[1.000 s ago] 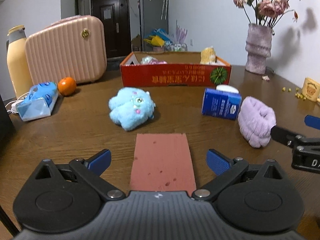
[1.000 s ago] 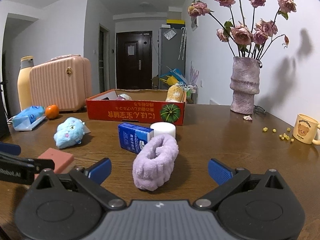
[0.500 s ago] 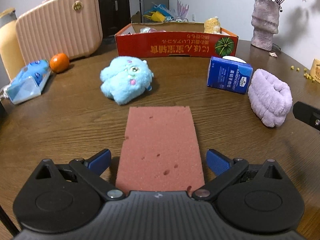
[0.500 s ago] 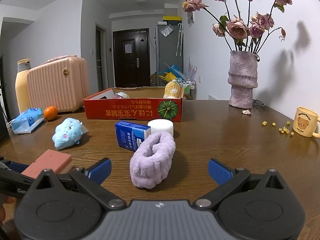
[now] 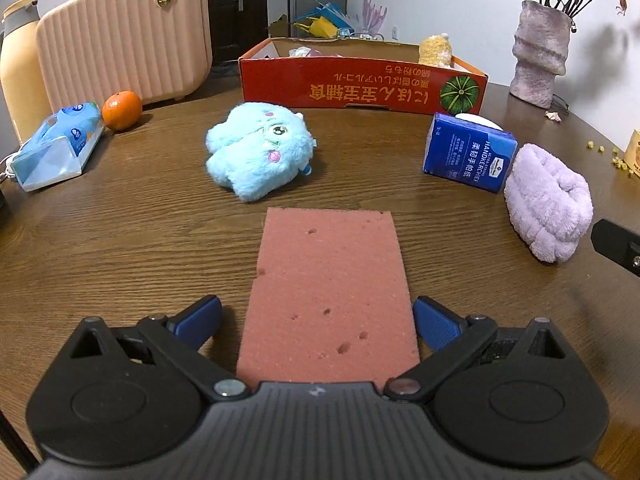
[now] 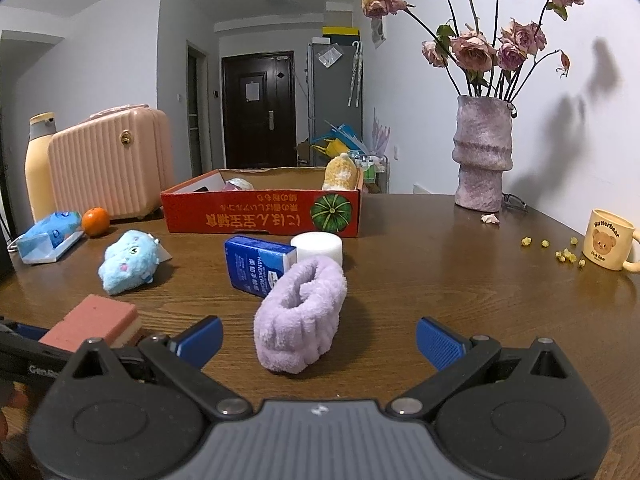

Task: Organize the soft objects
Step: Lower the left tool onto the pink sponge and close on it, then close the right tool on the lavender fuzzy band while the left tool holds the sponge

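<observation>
A pink sponge [image 5: 330, 292] lies flat on the wooden table between the open fingers of my left gripper [image 5: 316, 322]; the right pad looks close to its edge, the left pad stands apart. The sponge also shows in the right wrist view [image 6: 94, 320]. A blue plush toy [image 5: 258, 150] lies beyond it. A lilac fuzzy band [image 6: 302, 314] lies just ahead of my right gripper [image 6: 320, 340], which is open and empty. A red cardboard box [image 5: 360, 84] at the back holds a yellow soft toy [image 5: 435, 50].
A blue tissue pack [image 5: 466, 152] and a white round lid [image 6: 317, 246] stand near the band. An orange [image 5: 121, 109], a wipes pack [image 5: 58, 144], a pink case [image 5: 124, 36] and a bottle [image 5: 18, 68] are at left. A vase [image 6: 482, 156] and mug [image 6: 608, 238] are at right.
My left gripper has moved forward and down over the sponge, so its open fingers now flank it. My right gripper has edged a little closer to the lilac band.
</observation>
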Motion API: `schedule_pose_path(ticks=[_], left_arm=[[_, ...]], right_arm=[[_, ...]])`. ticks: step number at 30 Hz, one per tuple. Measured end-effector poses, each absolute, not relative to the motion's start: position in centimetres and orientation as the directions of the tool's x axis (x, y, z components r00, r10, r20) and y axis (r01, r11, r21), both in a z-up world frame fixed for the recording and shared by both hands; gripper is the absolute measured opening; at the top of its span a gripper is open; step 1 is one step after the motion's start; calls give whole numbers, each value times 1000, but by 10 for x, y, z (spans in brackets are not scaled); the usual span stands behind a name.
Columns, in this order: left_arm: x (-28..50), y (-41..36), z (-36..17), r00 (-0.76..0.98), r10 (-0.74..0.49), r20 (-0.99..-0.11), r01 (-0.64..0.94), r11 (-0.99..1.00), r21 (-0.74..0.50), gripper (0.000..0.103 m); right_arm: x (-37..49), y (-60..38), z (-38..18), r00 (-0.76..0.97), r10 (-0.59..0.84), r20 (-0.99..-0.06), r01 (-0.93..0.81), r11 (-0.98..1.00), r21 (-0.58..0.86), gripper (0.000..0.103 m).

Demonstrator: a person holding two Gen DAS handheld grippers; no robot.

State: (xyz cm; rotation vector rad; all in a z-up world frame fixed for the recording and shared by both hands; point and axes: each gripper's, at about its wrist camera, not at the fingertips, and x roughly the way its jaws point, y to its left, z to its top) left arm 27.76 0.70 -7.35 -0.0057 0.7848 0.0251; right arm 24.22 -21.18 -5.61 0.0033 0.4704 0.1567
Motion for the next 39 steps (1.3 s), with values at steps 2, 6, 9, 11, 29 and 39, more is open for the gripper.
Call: schedule_pose_path(ticks=[2,6,9,11,29,39], left_arm=[[278,7,-73,708,20,-706,-24,1000,4,103],[277,7,-73,719,20,-695,-24,1000,4,96],[274,8,-70,735,12,-678,-18,1000,-1,74],[273,8,-68,741,3,-672,-12,1000,-9,71],[252,27,-35,857,24,-515,-58,997,-50,71],[247,46,-27,881,58,-470,-90,995,-46,71]], right_arm=[[243,-212,-57,878,148,-455,-147,988,38,103],[244,-212,-57,876,144,-461,-142,989,38,103],[245,-212,-58,874,138,-466,-138,990,35,103],[245,-212,-58,873,133,-468,-133,991,34,103],[254,-204,-62,857,156,-491,-163,986,29,103],[279,-194,-67,828,154,-540,-152,987,49,103]])
